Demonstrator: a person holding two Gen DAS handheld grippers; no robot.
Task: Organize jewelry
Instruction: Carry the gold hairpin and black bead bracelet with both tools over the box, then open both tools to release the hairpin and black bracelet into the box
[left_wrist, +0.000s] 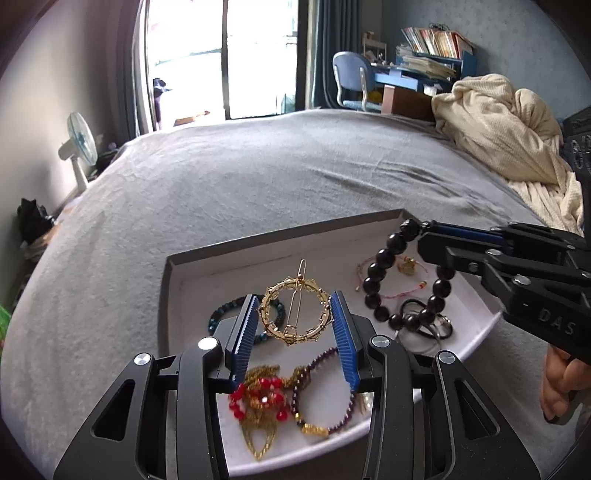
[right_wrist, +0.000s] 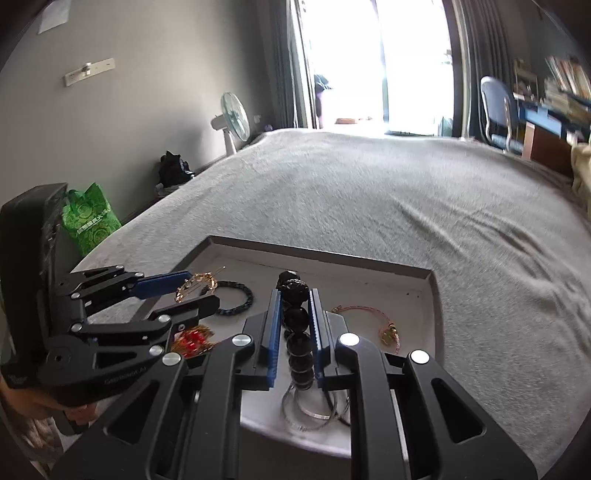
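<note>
Gripping a gold hair clip (left_wrist: 295, 312), left claw (left_wrist: 297, 325); right claw (right_wrist: 294, 325) clamps black bracelet (right_wrist: 295, 317), partly hidden

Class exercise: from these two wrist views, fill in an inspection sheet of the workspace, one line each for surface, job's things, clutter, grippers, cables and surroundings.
Surface: grey bedspread.
Job's things: shallow tray holding blue bead bracelet, red-and-gold ornament, purple bead bracelet, pink cord bracelet, clear and metal rings.
Clutter: cream blanket heaped on bed.
Grippers: left gripper clamps gold ring hair clip; right gripper clamps black bead bracelet.
Cables: nothing seen.
Surroundings: fan, green bag, chair, desk, bright window.
</note>
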